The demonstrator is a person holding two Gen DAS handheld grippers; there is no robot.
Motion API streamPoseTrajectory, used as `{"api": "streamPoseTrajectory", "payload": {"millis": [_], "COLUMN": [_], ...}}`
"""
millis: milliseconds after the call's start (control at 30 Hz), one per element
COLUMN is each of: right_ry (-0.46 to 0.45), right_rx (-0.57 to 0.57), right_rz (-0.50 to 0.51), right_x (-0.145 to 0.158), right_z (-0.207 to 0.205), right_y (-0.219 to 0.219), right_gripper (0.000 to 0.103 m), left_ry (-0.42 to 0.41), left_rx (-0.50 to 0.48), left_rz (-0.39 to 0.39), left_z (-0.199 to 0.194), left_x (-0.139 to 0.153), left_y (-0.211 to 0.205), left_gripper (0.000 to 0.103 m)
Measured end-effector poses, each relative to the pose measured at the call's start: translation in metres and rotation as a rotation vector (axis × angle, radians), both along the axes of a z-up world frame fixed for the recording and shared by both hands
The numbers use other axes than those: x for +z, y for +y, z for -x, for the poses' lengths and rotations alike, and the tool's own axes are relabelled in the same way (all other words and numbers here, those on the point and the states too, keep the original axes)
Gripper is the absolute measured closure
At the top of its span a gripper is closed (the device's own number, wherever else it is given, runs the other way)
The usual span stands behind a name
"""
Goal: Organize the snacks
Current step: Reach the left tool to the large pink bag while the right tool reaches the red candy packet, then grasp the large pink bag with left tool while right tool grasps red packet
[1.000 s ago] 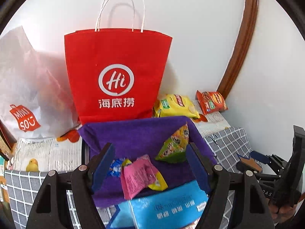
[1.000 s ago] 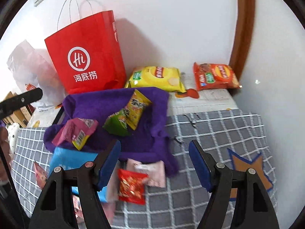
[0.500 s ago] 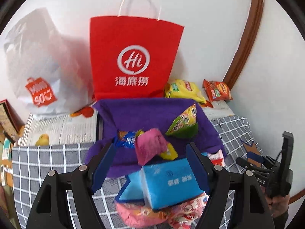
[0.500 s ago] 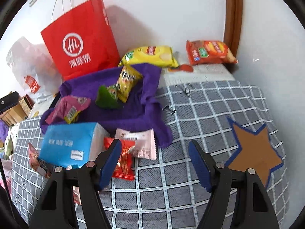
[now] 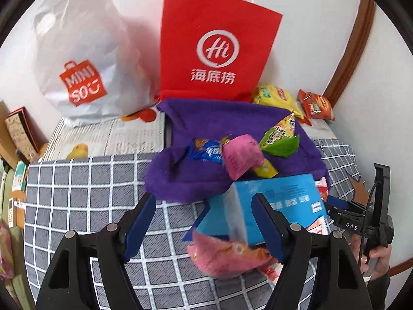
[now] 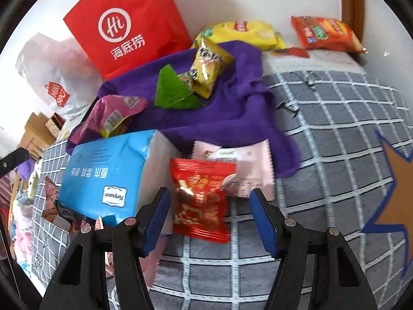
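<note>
A purple cloth point(image 5: 204, 118) point(image 6: 240, 103) on the grey checked cover holds a pink packet point(image 5: 241, 155) point(image 6: 113, 116), a blue packet point(image 5: 206, 151) and a yellow-green packet point(image 5: 281, 134) point(image 6: 191, 82). A blue tissue pack point(image 5: 281, 201) point(image 6: 108, 175) lies in front of it. A red snack packet point(image 6: 201, 199) and a pale pink packet point(image 6: 245, 170) lie beside the pack. My right gripper point(image 6: 209, 219) is open, its fingers on either side of the red packet's near end. My left gripper point(image 5: 204, 224) is open and empty, just before the tissue pack and a pink bag point(image 5: 227, 255).
A red paper bag point(image 5: 216, 46) point(image 6: 129, 25) and a white plastic bag point(image 5: 82, 64) stand against the wall. A yellow chip bag point(image 6: 242, 33) and an orange one point(image 6: 325, 33) lie at the back right. More packets lie at the left edge point(image 6: 23, 206).
Both grippers have pulled back and lowered. The left one has swung left. The right one has come down over the red packet, which now sits between its open fingers.
</note>
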State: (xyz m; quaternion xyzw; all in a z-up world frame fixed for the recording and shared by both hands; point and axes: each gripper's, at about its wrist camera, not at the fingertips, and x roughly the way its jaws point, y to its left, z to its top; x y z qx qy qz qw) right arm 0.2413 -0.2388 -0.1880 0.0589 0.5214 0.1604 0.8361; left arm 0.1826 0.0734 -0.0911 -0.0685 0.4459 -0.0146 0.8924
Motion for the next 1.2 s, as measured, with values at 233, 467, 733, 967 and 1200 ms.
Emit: {"api": "streamPoseTrajectory", "payload": {"millis": [233, 467, 733, 967, 1200], "right_ry": [-0.020, -0.049, -0.056, -0.026, -0.011], "right_rx": [-0.025, -0.020, 0.052, 0.064, 0.059], "right_rz": [-0.016, 0.006, 0.033, 0.062, 0.070], "right_x": [0.002, 0.022, 0.027, 0.008, 0.000], "right_z": [0.003, 0.028, 0.069, 0.074, 0.073], "right_y": [-0.012, -0.020, -0.014, -0.004, 0.000], "right_gripper": [0.062, 0.062, 0.062, 0.062, 0.051], "left_ry": [0.023, 0.035, 0.032, 0.027, 0.033], "left_rx": [0.017, -0.025, -0.099, -0.156, -0.152], "left_rz": [0.026, 0.079, 0.013, 0.041, -0.083], "left_z": [0.012, 0.024, 0.048, 0.054, 0.041], "left_x": [-0.009, -0.020, -0.041, -0.057, -0.076], "left_y": [0.010, 0.003, -0.019, -0.031, -0.049], "left_gripper": [0.028, 0.028, 0.022, 0.022, 0.022]}}
